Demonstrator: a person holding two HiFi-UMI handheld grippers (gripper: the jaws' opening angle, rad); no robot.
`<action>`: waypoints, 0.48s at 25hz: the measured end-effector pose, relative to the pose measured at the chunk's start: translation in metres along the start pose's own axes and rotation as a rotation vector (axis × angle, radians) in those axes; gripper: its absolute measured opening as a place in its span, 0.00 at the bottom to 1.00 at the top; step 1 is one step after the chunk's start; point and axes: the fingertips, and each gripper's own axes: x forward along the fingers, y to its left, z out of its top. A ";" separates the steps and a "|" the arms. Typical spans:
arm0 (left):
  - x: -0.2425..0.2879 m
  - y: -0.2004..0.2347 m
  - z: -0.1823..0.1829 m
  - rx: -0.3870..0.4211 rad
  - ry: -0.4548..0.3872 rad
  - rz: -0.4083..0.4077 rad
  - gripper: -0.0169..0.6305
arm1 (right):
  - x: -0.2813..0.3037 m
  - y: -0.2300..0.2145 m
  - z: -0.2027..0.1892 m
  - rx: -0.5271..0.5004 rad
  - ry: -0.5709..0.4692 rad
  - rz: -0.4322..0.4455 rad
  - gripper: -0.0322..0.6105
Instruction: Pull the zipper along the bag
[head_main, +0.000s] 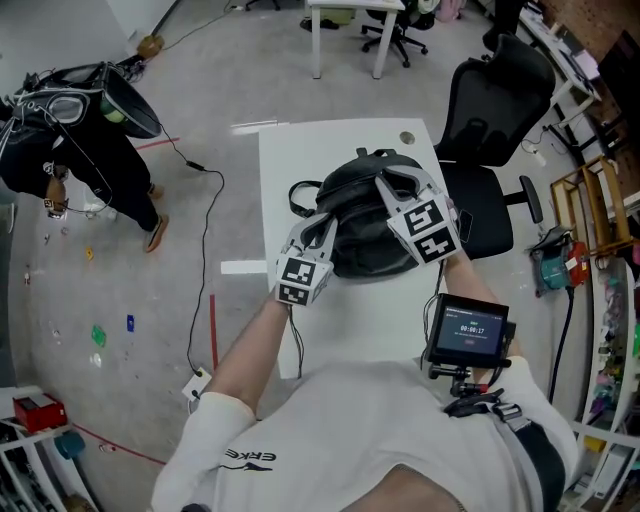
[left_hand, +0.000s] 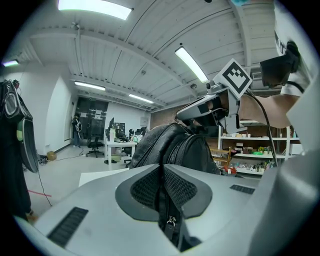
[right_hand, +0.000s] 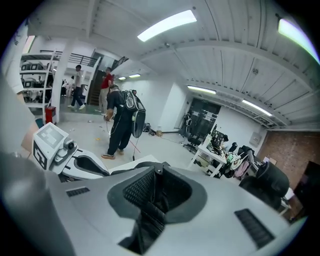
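A black backpack (head_main: 368, 215) lies on a small white table (head_main: 285, 160). In the head view my left gripper (head_main: 322, 228) reaches the bag's near left side, and my right gripper (head_main: 385, 182) is over its top. The left gripper view shows the left gripper (left_hand: 161, 170) shut, with the metal zipper pull (left_hand: 170, 223) and black fabric pinched between its pads; the bag (left_hand: 172, 145) rises beyond. My right gripper (right_hand: 155, 172) is shut on a black ribbed strap (right_hand: 150, 215) of the bag. Each gripper appears in the other's view: the right gripper (left_hand: 215, 107), the left gripper (right_hand: 55, 150).
A black office chair (head_main: 495, 100) stands against the table's right side. A person in black (head_main: 85, 140) with gear stands on the floor to the left, near a cable (head_main: 205, 240). A small screen (head_main: 468, 330) hangs at my chest. Shelves (head_main: 600, 210) line the right.
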 end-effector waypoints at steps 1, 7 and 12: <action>0.000 0.000 0.000 0.001 0.000 -0.001 0.04 | 0.001 0.003 0.002 -0.004 0.000 0.005 0.13; -0.002 0.000 0.001 0.000 -0.002 0.000 0.04 | 0.008 0.019 0.011 -0.028 0.000 0.032 0.13; -0.001 -0.001 0.001 -0.001 -0.006 0.001 0.04 | 0.013 0.030 0.015 -0.040 0.003 0.050 0.13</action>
